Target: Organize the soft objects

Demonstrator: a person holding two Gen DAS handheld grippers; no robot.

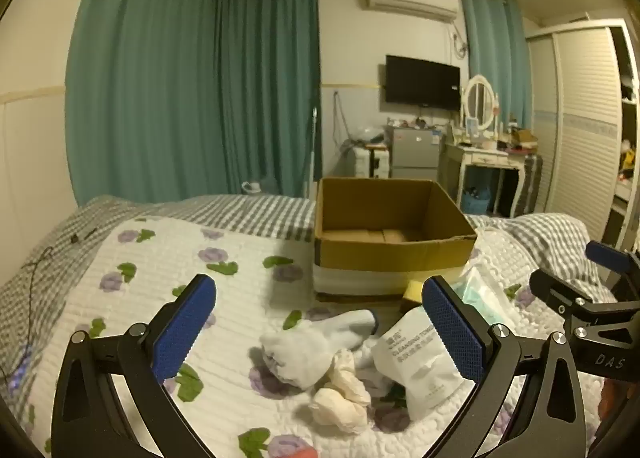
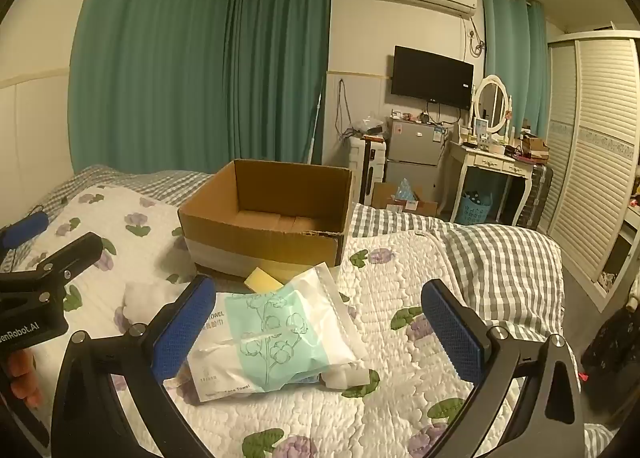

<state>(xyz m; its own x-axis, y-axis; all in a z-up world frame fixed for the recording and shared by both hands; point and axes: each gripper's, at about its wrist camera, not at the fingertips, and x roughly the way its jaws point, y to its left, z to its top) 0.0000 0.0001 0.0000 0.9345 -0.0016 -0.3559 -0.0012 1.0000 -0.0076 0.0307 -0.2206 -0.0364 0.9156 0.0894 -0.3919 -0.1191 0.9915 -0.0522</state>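
Note:
An open, empty cardboard box (image 1: 394, 234) (image 2: 268, 218) stands on the bed. Before it lie soft items: a white glove (image 1: 316, 342), crumpled cream cloth (image 1: 344, 398), a white cleansing-towel pack (image 1: 420, 362), a teal-and-white face-towel pack (image 2: 272, 338) (image 1: 486, 290) and a yellow sponge (image 2: 262, 280) (image 1: 412, 292). My left gripper (image 1: 320, 330) is open and empty above the glove and cloth. My right gripper (image 2: 316, 332) is open and empty over the teal pack. Each gripper shows at the edge of the other's view.
The bed has a white floral quilt (image 1: 160, 258) over a grey checked sheet (image 2: 500, 254). Teal curtains (image 1: 192, 90) hang behind. A small fridge (image 2: 412, 154), dressing table (image 2: 492, 166) and wardrobe (image 2: 592, 146) stand beyond the bed on the right.

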